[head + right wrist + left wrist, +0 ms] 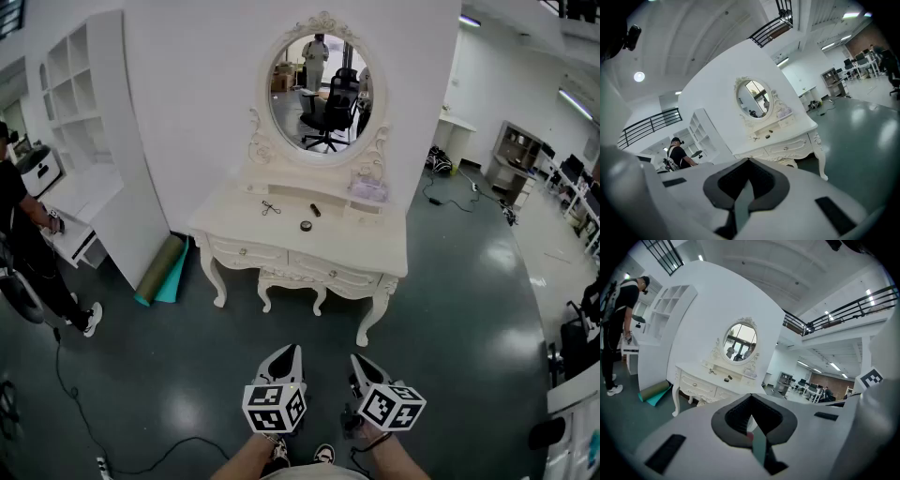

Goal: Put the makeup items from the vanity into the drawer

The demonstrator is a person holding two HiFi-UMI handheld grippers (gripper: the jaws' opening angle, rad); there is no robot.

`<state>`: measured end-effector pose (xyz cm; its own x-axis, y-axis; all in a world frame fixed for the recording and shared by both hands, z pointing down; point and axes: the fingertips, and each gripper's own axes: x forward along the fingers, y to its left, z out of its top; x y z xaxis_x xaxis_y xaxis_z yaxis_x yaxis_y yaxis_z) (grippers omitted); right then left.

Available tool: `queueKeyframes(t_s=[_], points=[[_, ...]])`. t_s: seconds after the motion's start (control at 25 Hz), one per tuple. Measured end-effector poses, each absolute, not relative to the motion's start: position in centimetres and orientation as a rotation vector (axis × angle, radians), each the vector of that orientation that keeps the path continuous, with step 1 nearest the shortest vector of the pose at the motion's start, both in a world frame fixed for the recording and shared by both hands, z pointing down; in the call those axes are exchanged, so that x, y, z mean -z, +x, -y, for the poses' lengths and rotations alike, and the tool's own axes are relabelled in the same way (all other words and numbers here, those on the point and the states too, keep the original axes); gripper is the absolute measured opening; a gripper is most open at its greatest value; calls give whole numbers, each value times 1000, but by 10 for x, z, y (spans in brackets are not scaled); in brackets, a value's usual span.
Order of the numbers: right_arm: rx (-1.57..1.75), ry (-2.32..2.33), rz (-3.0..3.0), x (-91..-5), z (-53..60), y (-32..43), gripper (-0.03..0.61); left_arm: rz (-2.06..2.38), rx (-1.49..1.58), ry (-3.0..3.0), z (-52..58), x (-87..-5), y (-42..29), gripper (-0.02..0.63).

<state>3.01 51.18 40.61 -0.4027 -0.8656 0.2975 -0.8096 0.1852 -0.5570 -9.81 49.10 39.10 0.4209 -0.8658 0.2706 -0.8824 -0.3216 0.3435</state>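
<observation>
Nearby, rolled mat (pixel 161 269) beside vanity (pixel 375 246), person (pixel 26 239) at white shelving (pixel 80 89)

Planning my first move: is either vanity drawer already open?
No, both drawers sit flush in the front of the vanity, closed.

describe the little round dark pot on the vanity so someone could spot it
Go to the white vanity with the oval mirror. Of the three small dark things on its top, the pot lies nearest the front edge. It is round and squat, unlike the scissor-shaped tool to its left and the short tube behind it.
</observation>
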Motion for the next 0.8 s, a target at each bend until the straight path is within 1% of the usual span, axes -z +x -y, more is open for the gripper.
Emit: queueKeyframes(t_s=[0.56,0.8], points=[[1024,-1678,-2338,-405,-505,17,17,1449,-63,2251,-485,-395,-111,6],[1030,-1712,-2311,-409,-491,-2,17,1408,-71,2265,-472,-401,-132,5]])
